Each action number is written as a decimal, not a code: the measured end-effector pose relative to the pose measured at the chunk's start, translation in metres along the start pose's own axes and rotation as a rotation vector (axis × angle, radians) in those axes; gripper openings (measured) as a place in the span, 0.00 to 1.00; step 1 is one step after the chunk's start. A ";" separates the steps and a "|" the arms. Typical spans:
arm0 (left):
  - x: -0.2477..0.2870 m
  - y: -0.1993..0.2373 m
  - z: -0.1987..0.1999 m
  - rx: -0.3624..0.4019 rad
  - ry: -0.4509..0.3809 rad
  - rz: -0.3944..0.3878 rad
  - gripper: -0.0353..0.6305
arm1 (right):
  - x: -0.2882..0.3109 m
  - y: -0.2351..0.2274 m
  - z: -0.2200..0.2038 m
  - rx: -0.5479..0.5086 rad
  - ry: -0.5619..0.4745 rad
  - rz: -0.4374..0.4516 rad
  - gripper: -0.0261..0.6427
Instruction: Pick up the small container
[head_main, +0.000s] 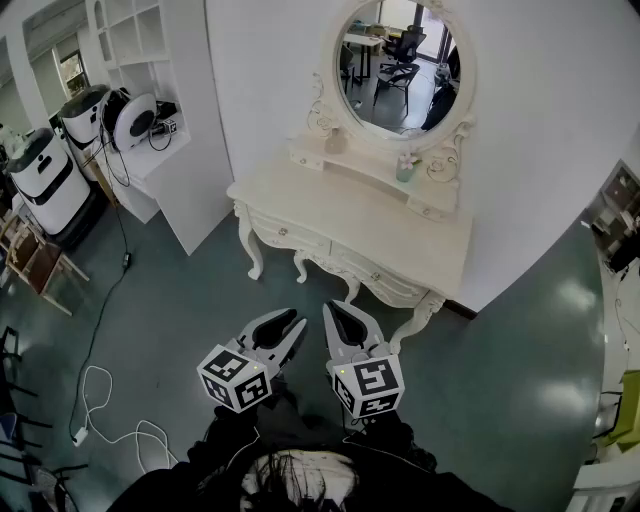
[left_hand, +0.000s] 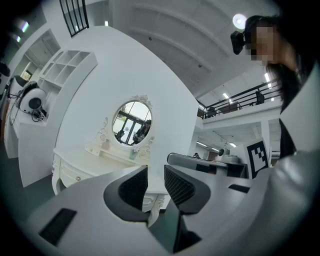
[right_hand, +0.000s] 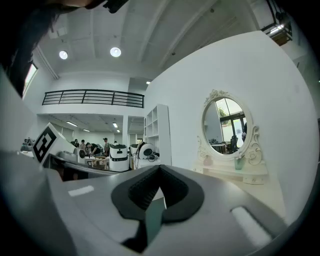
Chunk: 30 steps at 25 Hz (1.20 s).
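Observation:
A cream dressing table (head_main: 400, 235) with an oval mirror (head_main: 398, 68) stands against the white wall. On its raised back shelf sit two small containers, a pinkish one (head_main: 335, 143) on the left and a pale green one (head_main: 404, 168) on the right. Both also show in the left gripper view, pinkish container (left_hand: 106, 144) and green container (left_hand: 133, 154), and in the right gripper view, pinkish container (right_hand: 207, 160) and green container (right_hand: 239, 163). My left gripper (head_main: 292, 324) and right gripper (head_main: 334, 309) hover side by side over the green floor, well short of the table. Both are shut and empty.
A white shelving unit (head_main: 140, 60) stands left of the table, with white machines (head_main: 45, 180) beside it. A wooden stool (head_main: 35, 265) and loose cables (head_main: 100, 400) lie on the floor at the left. The person's dark clothing fills the bottom edge.

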<state>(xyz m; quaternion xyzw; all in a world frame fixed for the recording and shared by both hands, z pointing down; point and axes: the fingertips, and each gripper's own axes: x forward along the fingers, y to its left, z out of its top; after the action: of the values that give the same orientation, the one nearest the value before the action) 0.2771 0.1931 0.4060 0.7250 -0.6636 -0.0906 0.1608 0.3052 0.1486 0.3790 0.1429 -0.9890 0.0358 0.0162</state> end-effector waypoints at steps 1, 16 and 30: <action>0.000 -0.001 0.000 0.000 0.000 0.000 0.18 | -0.001 0.000 -0.001 -0.001 0.001 0.001 0.05; 0.001 -0.012 -0.009 -0.008 0.019 0.022 0.18 | -0.010 -0.003 -0.008 0.048 0.017 0.028 0.05; 0.026 0.031 -0.006 -0.028 0.041 0.031 0.18 | 0.039 -0.022 -0.020 0.067 0.043 0.032 0.05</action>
<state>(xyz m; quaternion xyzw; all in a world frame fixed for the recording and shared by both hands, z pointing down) 0.2525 0.1661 0.4248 0.7139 -0.6700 -0.0824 0.1859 0.2748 0.1183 0.4019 0.1265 -0.9888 0.0723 0.0318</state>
